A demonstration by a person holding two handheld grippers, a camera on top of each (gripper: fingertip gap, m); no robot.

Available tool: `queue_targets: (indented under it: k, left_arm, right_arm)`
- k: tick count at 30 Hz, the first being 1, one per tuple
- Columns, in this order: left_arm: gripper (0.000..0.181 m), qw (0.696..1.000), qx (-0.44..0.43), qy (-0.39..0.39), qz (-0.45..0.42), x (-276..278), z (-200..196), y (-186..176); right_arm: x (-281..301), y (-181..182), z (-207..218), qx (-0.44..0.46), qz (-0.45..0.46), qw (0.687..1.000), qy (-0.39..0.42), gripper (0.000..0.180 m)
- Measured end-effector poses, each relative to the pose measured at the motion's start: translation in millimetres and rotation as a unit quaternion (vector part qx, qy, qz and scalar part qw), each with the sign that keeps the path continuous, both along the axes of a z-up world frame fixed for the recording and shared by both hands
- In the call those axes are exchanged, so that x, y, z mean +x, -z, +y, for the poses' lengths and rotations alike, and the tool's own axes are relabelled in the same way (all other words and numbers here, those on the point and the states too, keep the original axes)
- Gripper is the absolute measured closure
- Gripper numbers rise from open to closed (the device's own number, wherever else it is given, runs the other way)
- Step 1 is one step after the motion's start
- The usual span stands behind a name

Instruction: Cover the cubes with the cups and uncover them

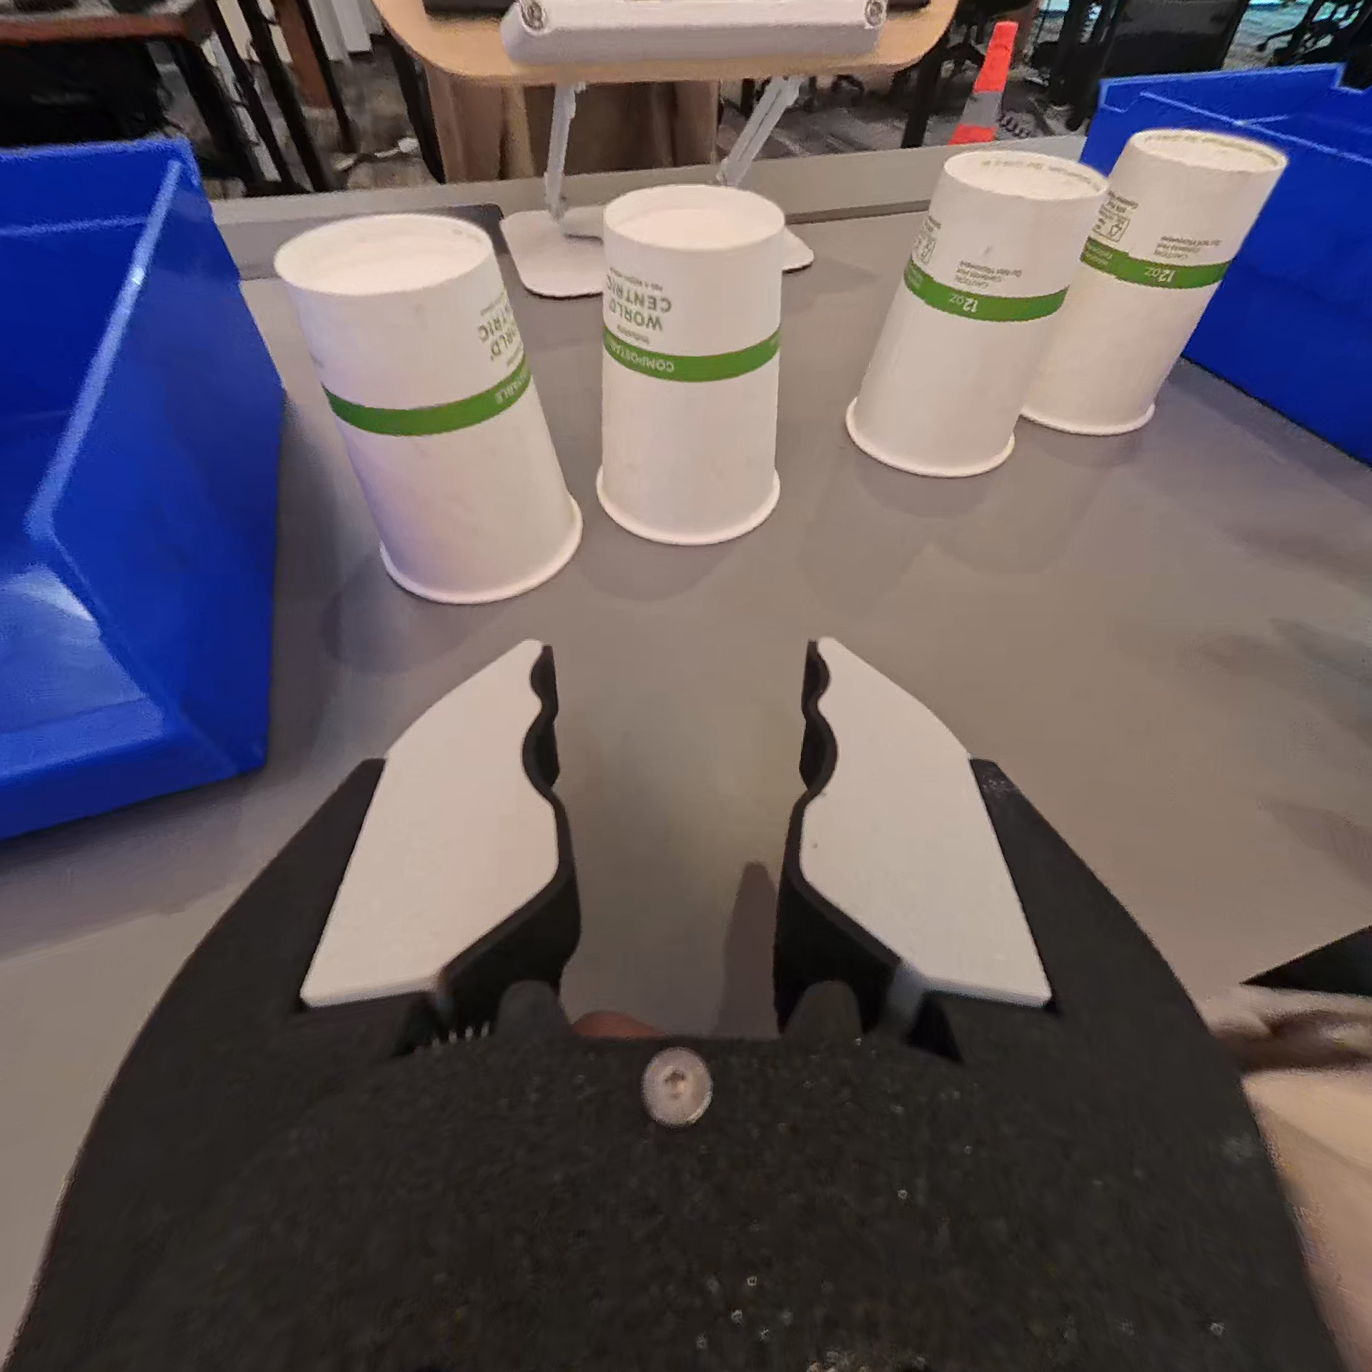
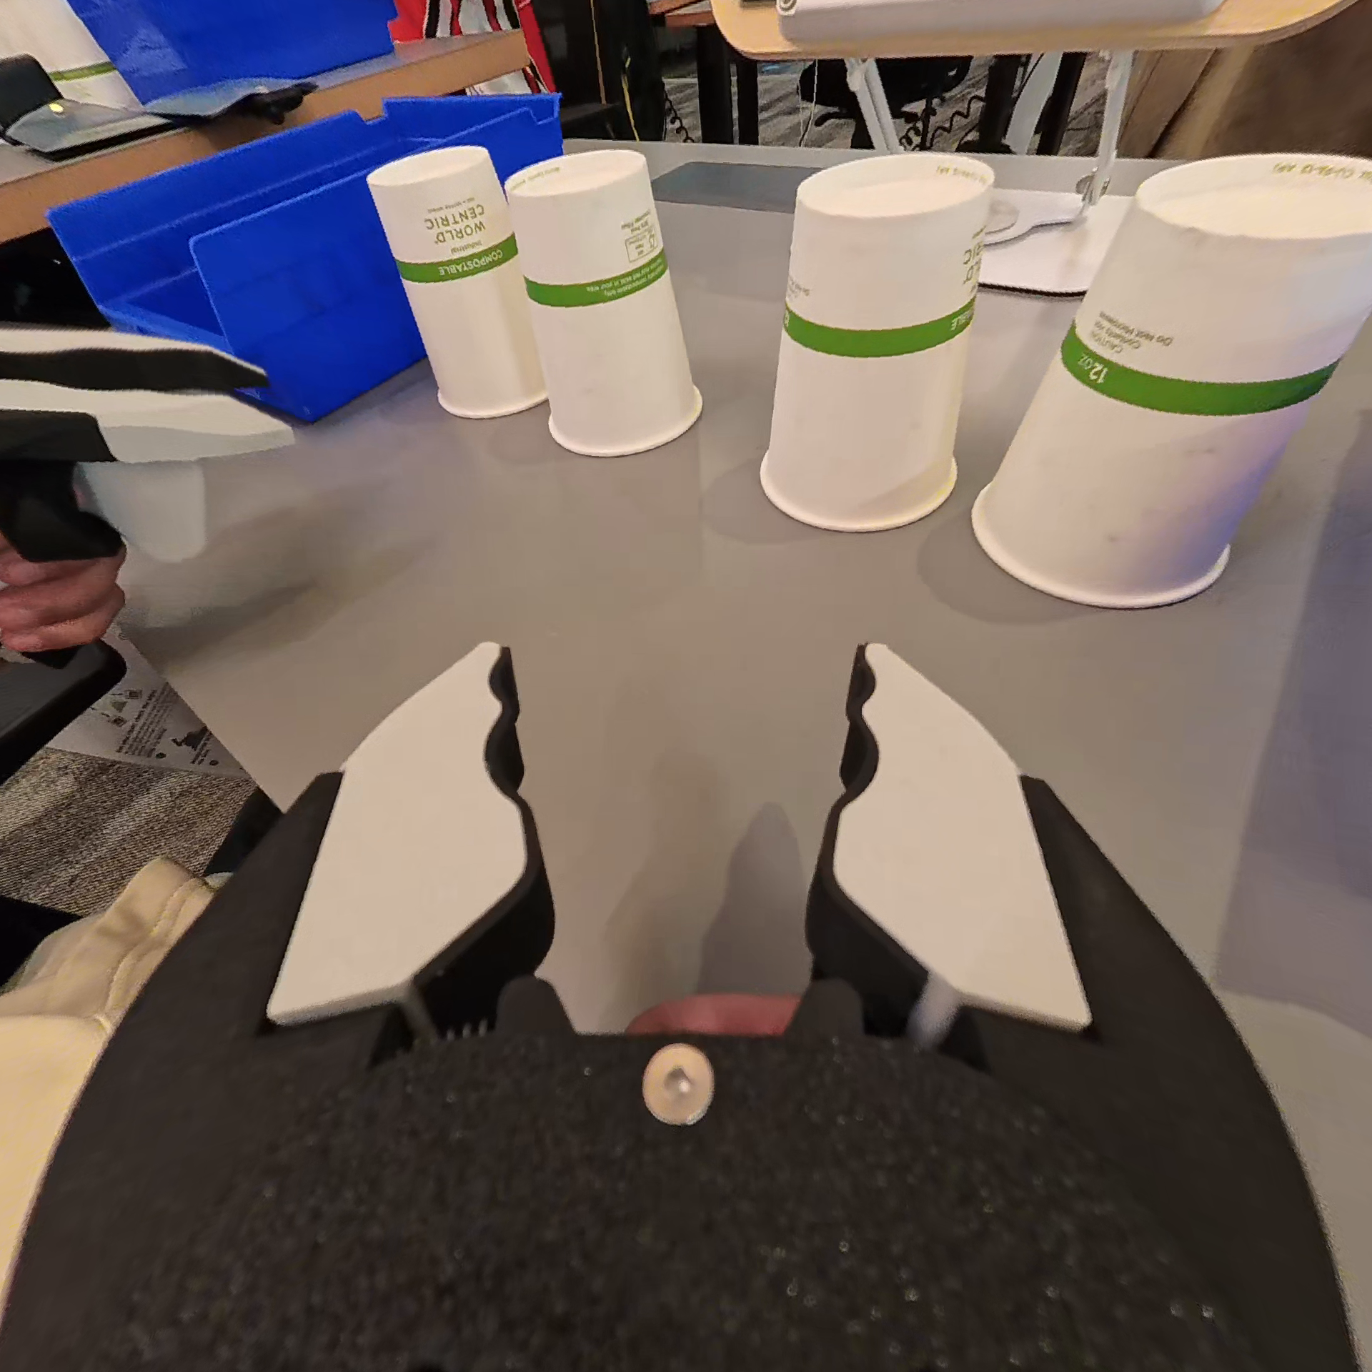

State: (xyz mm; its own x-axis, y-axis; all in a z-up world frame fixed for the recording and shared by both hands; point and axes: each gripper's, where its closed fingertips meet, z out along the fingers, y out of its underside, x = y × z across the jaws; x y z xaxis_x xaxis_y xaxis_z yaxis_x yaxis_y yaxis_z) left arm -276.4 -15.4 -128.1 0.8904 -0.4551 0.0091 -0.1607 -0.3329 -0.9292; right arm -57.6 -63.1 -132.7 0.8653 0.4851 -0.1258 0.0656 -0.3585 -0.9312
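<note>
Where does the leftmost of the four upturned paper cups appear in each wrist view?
Left wrist view: the leftmost paper cup stands left of centre, nearest in the row, beside the blue bin.
Right wrist view: the leftmost paper cup stands upper left, farthest in the row, before the blue bin.
Shared landmark: the blue bin.

An indoor workroom with desks standing around a grey table

A grey table (image 1: 1039,668) is reflecting soft light from above. Blue plastic bins (image 1: 111,482) are sitting at its left and right sides (image 1: 1277,245). Behind it, a light wooden tabletop (image 1: 460,52) with rounded corners is standing, and a white stand with a flat base (image 1: 557,252) is resting on the far edge of the grey table. An orange traffic cone (image 1: 987,82) is standing on the floor farther back. A wooden desk (image 2: 297,82) is running along the left in the right wrist view, and grey patterned carpet (image 2: 96,817) is showing below.
</note>
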Motion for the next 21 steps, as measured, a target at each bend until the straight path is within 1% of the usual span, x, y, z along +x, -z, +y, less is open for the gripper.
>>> queue_targets:
  k: [4,9,18,21]
  left_arm:
    - [0.120,1.000,-0.013,-0.010,0.009,-3,1,5]
    - [0.120,0.999,-0.031,0.008,0.011,1,-5,15]
    - [0.123,0.998,-0.049,0.041,0.028,10,-11,23]
    - [0.124,0.997,-0.049,0.059,0.026,15,-15,21]
  right_arm:
    - [1,0,0,-0.005,0.009,1.000,-0.003,0.096]
    - [0,1,0,-0.007,0.008,1.000,-0.004,0.096]
    - [-2,4,0,-0.008,0.000,1.000,-0.004,0.096]
    - [-7,-4,-2,0.001,0.014,0.999,-0.030,0.095]
